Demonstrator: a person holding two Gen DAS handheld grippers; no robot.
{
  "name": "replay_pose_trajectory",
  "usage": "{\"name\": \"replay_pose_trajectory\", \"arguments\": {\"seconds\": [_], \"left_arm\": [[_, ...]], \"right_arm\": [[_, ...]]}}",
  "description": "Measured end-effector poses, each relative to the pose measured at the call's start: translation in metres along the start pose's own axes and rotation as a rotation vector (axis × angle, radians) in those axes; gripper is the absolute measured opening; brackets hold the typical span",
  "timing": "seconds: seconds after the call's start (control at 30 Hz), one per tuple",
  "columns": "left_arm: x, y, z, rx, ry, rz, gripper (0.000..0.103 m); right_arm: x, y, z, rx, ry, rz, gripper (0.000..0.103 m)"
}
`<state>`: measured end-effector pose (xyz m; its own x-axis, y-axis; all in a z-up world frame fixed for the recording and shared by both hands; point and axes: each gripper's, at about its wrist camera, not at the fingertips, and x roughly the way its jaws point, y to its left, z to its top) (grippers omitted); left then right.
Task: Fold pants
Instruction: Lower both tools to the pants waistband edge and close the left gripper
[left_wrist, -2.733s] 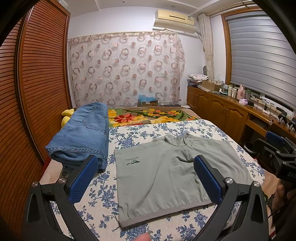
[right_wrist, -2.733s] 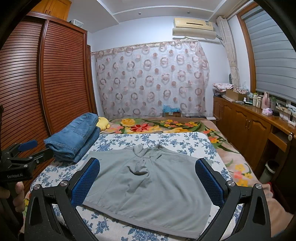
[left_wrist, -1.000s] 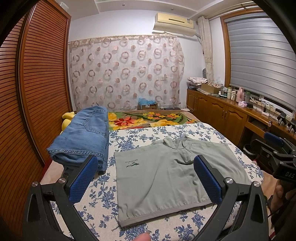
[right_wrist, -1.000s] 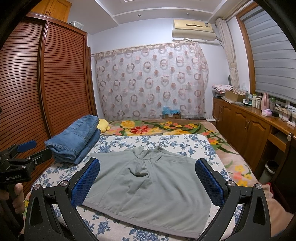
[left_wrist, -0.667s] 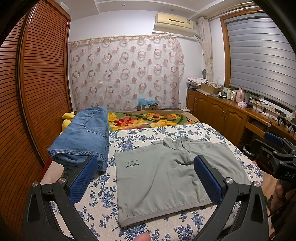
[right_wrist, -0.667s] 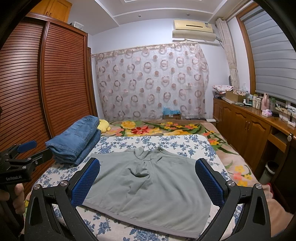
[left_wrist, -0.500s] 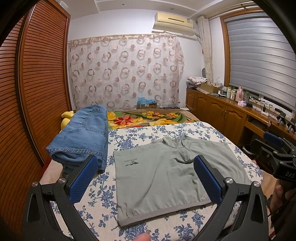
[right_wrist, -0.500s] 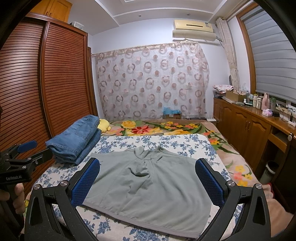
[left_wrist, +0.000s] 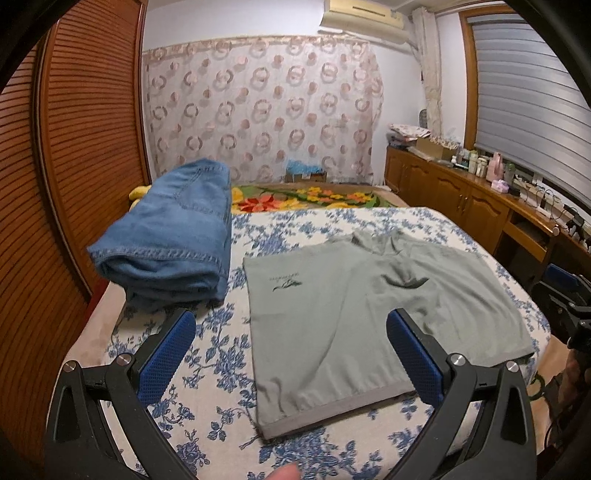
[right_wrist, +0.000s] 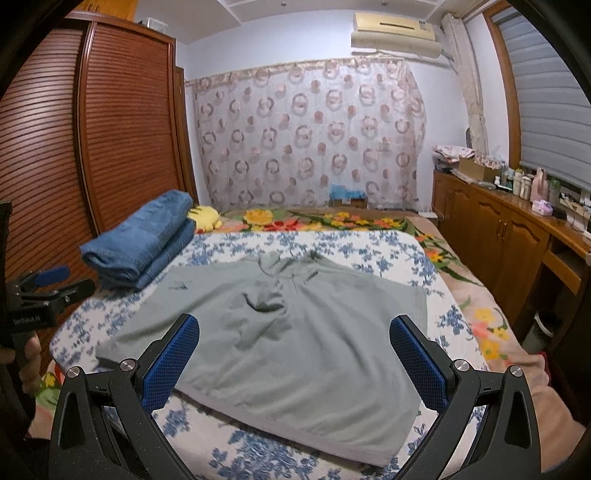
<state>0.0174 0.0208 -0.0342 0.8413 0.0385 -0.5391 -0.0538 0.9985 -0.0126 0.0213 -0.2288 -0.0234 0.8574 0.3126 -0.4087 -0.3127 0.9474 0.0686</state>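
Both hand-held grippers, left (left_wrist: 291, 354) and right (right_wrist: 294, 356), gape wide above grey pants (left_wrist: 354, 317) bearing an unreadable dark logo (left_wrist: 285, 283), jeans (left_wrist: 173, 236) folded beside them on the bed (left_wrist: 207, 373).

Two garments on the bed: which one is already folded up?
The blue jeans, stacked in thick layers at the bed's left edge by the wardrobe. The grey-green pants lie spread flat mid-bed, beneath both open grippers.
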Motion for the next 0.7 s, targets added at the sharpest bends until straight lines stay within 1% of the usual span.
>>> {"name": "replay_pose_trajectory", "arguments": {"seconds": [0.13, 0.2, 0.33, 0.5, 0.57, 0.63, 0.67, 0.7], "left_arm": [[0.012, 0.007, -0.009, 0.004, 0.036, 0.003, 0.103], [0.017, 0.012, -0.015, 0.008, 0.051, 0.010, 0.103], [0.025, 0.028, -0.030, 0.007, 0.091, 0.028, 0.103], [0.027, 0.044, -0.043, -0.012, 0.121, 0.009, 0.103], [0.028, 0.047, -0.047, -0.011, 0.130, -0.002, 0.100], [0.028, 0.049, -0.051, -0.015, 0.148, -0.021, 0.096], [0.028, 0.051, -0.054, -0.017, 0.158, -0.035, 0.094], [0.028, 0.051, -0.056, -0.017, 0.168, -0.048, 0.089]], "right_arm": [[0.003, 0.001, -0.002, -0.016, 0.022, -0.002, 0.103], [0.005, 0.002, -0.004, -0.015, 0.034, 0.010, 0.103], [0.012, -0.001, -0.007, -0.015, 0.069, 0.015, 0.103], [0.020, -0.002, -0.008, -0.010, 0.113, 0.018, 0.103], [0.020, -0.002, -0.008, -0.011, 0.131, 0.025, 0.100], [0.021, -0.003, -0.008, -0.013, 0.145, 0.033, 0.096], [0.022, -0.004, -0.008, -0.012, 0.156, 0.038, 0.091], [0.022, -0.005, -0.009, -0.009, 0.165, 0.041, 0.088]]}}
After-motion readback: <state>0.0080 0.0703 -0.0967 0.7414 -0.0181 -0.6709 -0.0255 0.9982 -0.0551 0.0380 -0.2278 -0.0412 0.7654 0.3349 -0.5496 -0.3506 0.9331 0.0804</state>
